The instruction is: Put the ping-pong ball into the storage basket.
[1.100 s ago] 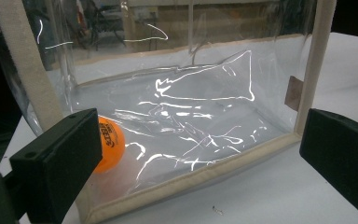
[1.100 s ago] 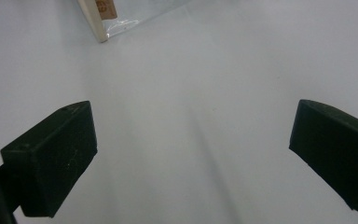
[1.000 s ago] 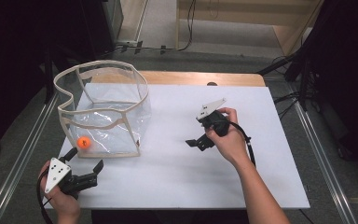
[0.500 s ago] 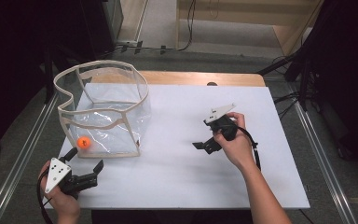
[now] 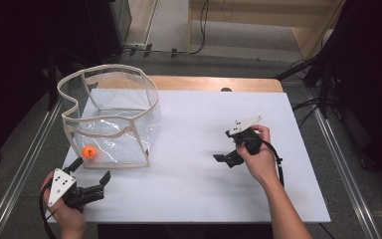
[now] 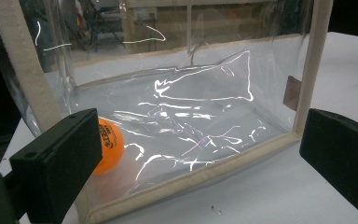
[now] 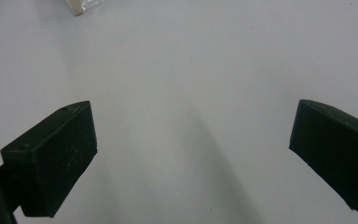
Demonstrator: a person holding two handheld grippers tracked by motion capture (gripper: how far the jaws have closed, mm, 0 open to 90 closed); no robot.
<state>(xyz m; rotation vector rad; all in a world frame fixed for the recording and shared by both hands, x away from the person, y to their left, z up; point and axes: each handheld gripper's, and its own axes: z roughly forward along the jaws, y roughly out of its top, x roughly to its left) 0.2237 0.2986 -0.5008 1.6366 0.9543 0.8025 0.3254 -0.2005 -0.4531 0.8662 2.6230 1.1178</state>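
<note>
A clear plastic bag (image 5: 110, 113) with beige trim stands open on the left of the white table top (image 5: 199, 194). An orange ball (image 5: 88, 152) lies inside it at the near left corner. My left gripper (image 5: 92, 169) is just in front of that corner, open and holding nothing. In the left gripper view the ball (image 6: 112, 144) sits behind the bag's clear wall (image 6: 196, 116), partly hidden by my left jaw. My right gripper (image 5: 223, 146) hovers over bare table right of centre, open and empty. The right gripper view looks down between wide-apart jaws, with a bag corner (image 7: 77, 6) at the top.
A strip of wooden table (image 5: 204, 82) runs along the far edge of the white sheet. Metal rails (image 5: 345, 169) flank the table on both sides, with dark floor and cables beyond. Bare white surface lies between the bag and the right hand.
My right gripper has shifted to the right and a little nearer the front edge, still open. The left gripper, bag and ball have stayed put.
</note>
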